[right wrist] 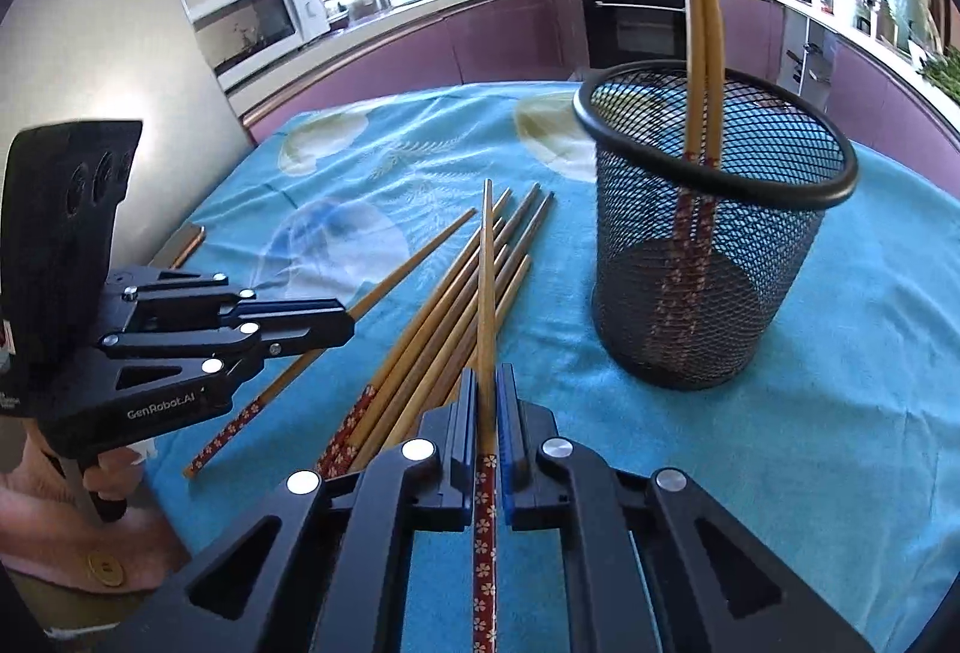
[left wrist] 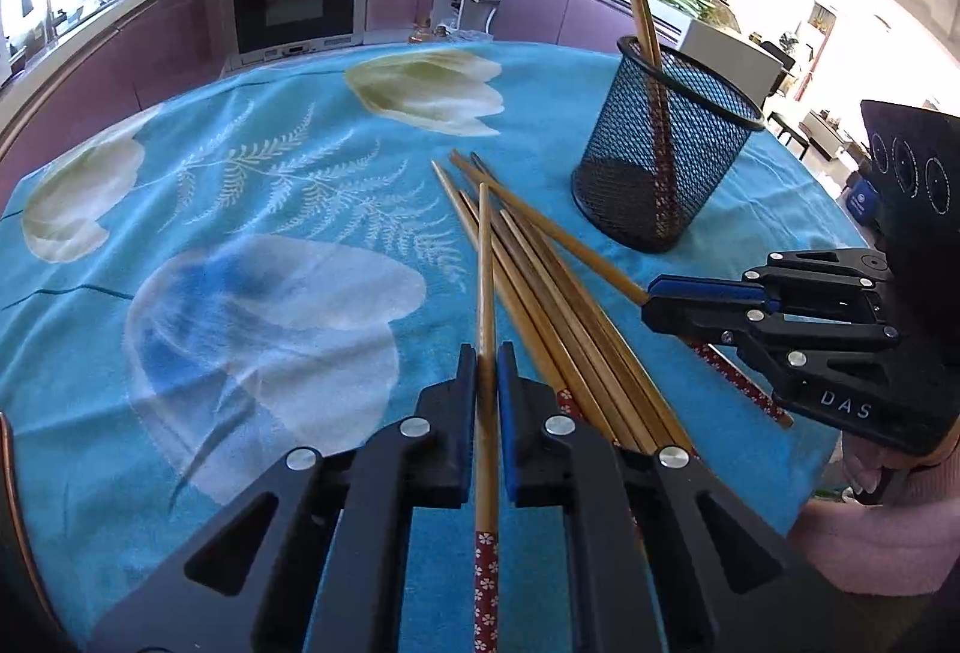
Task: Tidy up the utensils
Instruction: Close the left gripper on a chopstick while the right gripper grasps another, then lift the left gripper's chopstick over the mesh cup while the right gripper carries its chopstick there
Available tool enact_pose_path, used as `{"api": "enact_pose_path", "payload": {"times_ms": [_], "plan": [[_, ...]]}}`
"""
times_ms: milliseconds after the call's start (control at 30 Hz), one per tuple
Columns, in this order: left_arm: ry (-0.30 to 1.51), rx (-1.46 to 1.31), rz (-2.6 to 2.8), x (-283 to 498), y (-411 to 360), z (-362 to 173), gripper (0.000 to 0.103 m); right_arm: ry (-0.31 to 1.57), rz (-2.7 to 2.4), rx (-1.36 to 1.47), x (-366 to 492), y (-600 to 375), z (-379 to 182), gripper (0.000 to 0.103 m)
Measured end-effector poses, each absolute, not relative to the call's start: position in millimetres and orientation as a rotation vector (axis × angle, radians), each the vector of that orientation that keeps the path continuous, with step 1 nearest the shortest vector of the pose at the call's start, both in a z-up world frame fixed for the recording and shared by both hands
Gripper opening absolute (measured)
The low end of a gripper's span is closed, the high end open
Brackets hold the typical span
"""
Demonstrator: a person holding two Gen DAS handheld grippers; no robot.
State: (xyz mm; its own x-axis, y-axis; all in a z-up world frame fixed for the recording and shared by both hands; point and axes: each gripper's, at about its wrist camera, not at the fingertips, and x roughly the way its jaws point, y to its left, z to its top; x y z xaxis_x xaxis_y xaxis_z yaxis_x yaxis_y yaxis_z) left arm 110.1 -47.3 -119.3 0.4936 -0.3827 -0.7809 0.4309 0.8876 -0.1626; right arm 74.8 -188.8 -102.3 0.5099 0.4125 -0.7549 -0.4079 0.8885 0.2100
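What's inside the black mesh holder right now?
Two chopsticks stand in the mesh holder, patterned ends down, leaning on the rim. Nothing else shows through the mesh.

Black plastic grippers, left gripper [left wrist: 487, 353] and right gripper [right wrist: 487, 383], fitted with blue finger pads [left wrist: 507, 377] and round silver screws [left wrist: 417, 427]. Marked in white: "GenRobot.AI" on the left body, "DAS" on the right. Gripped by hands [left wrist: 864, 473] in pink sleeves [left wrist: 888, 551].
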Motion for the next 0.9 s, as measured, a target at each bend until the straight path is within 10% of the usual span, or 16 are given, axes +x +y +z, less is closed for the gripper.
{"api": "enact_pose_path", "payload": {"times_ms": [900], "plan": [[0.902, 0.039, -0.545, 117, -47, -98, 0.007, 0.837, 0.531, -0.001, 75, -194, -79, 0.006]]}}
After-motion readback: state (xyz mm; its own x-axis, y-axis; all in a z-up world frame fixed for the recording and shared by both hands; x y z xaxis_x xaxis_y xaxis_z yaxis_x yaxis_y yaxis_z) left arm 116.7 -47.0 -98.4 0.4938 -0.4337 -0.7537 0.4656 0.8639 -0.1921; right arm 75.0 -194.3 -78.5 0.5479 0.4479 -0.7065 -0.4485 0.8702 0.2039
